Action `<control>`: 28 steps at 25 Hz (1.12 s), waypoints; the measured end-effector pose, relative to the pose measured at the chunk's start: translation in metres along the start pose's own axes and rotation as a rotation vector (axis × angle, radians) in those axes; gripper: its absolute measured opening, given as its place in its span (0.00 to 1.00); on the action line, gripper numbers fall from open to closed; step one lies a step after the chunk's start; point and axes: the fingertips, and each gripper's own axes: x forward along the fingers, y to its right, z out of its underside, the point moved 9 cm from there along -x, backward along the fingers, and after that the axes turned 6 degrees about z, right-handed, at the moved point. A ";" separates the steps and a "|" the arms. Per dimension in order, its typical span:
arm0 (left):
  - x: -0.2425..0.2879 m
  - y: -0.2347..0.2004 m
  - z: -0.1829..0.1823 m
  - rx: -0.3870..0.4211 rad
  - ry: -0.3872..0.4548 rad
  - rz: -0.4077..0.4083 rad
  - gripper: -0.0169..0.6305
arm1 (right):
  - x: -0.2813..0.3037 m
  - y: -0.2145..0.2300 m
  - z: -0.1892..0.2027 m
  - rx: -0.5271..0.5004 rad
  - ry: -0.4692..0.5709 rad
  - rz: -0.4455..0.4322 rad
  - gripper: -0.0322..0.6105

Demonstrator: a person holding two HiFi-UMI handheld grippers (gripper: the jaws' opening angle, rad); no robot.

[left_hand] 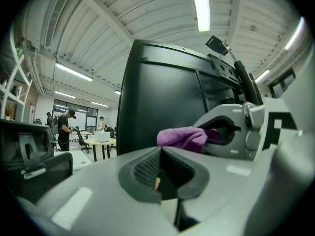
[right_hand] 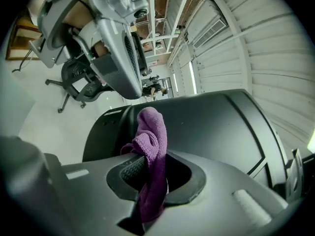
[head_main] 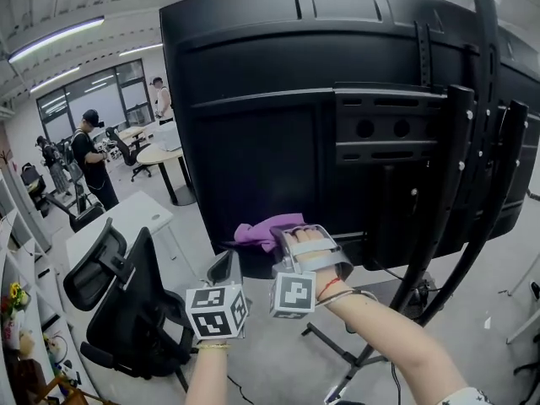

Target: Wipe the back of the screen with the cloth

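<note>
Sitting at the lower edge of the large black plastic screen back (head_main: 278,125), the crumpled purple fabric cloth (head_main: 263,230) is clamped between the right gripper's (head_main: 287,236) jaws (a tail trails below them). Just beside it, the left gripper (head_main: 224,267) has its jaws together, holding nothing.

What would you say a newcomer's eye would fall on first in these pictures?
The large black back of the screen fills the head view, on a dark stand at its right. At its lower edge the right gripper is shut on a purple cloth, and the left gripper hangs just to its left, shut and empty.
</note>
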 end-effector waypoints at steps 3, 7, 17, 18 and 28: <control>-0.001 0.011 0.031 -0.021 -0.029 0.011 0.04 | -0.007 -0.038 0.014 0.049 -0.046 -0.072 0.15; 0.002 0.025 0.057 -0.017 -0.073 0.026 0.04 | -0.012 -0.063 0.019 0.030 -0.028 -0.047 0.15; -0.023 0.073 0.086 -0.089 -0.116 0.045 0.04 | -0.086 -0.060 0.059 0.393 0.031 0.010 0.15; -0.024 0.082 0.089 -0.097 -0.119 0.049 0.04 | -0.100 -0.061 0.069 0.453 0.031 0.006 0.15; -0.043 0.281 0.111 -0.075 -0.100 0.200 0.04 | -0.272 -0.062 0.242 1.173 -0.048 -0.023 0.15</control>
